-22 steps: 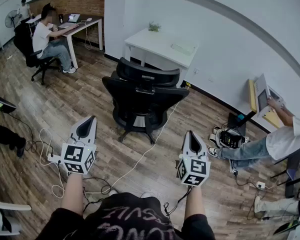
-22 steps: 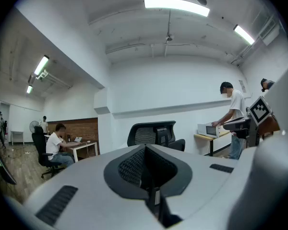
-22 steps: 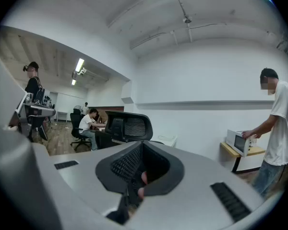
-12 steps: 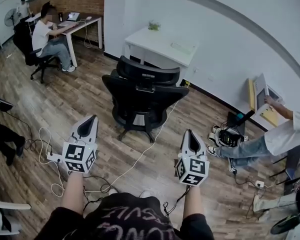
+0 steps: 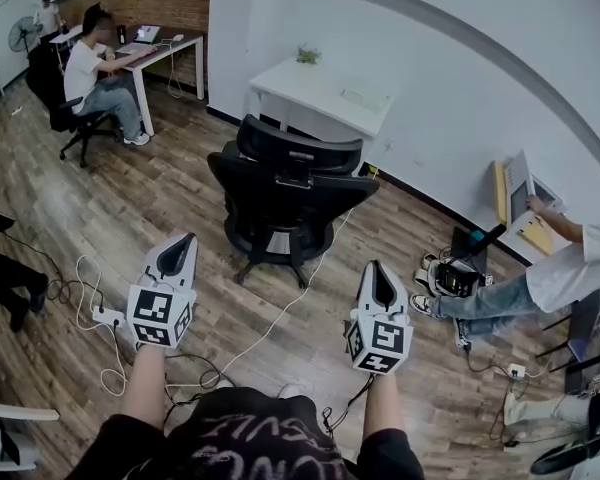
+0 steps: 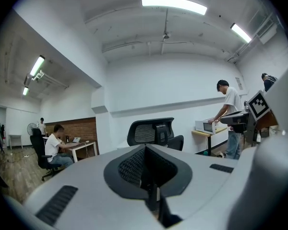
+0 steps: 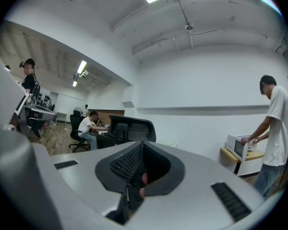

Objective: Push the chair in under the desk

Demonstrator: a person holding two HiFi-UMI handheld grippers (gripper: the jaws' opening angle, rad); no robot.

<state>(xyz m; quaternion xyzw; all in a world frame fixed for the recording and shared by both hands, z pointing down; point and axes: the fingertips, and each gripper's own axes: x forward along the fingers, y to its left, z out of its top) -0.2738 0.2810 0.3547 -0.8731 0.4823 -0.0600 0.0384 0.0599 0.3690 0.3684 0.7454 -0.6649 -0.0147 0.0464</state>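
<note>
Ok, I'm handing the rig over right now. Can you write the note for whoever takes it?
Left gripper: shut, empty, held level, well short of the chair.
Right gripper: shut, empty, level, also short of it.
The chair stands out on the wood floor, backrest toward us, apart from the white desk by the wall.
Done: nothing; the chair is not yet touched.
Left: walk up and push on the backrest until the seat goes under the desk.

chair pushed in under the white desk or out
Out: the chair stands short of the desk, its wheeled base clear of the desk's legs.
</note>
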